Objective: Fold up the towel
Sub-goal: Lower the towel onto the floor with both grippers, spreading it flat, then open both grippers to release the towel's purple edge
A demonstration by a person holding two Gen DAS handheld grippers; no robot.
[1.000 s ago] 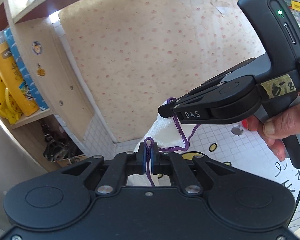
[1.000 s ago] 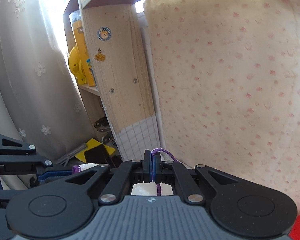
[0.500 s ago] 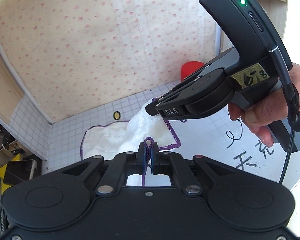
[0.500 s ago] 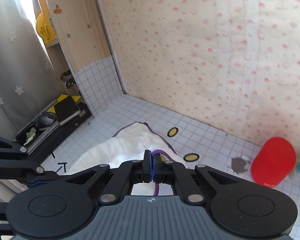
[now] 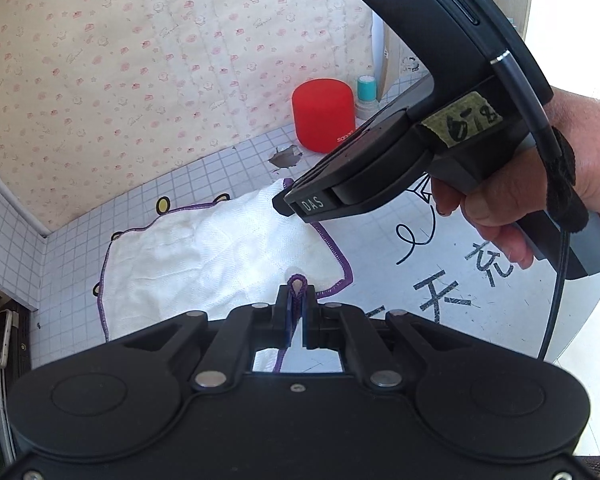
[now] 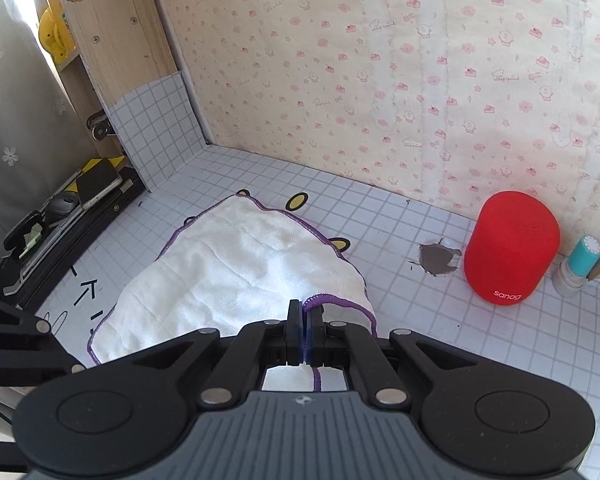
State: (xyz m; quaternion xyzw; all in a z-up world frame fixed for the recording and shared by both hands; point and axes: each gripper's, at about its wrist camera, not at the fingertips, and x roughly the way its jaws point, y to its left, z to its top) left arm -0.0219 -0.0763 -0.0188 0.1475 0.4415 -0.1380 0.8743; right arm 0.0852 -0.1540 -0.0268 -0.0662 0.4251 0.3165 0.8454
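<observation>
Towel (image 6: 240, 276) now draped lower onto tabletop (image 6: 440, 320); left tongs (image 5: 296, 296) and right tongs (image 6: 305, 312) still pinching purple hem.

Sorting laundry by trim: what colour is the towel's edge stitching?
Purple, around the white towel; clearest in the right wrist view.

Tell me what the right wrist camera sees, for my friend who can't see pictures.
The right gripper is shut on the purple-stitched edge of a white towel, which lies partly folded on a checked table cover. A red speaker stands to the right, near a wall covering printed with small pink figures.
</observation>
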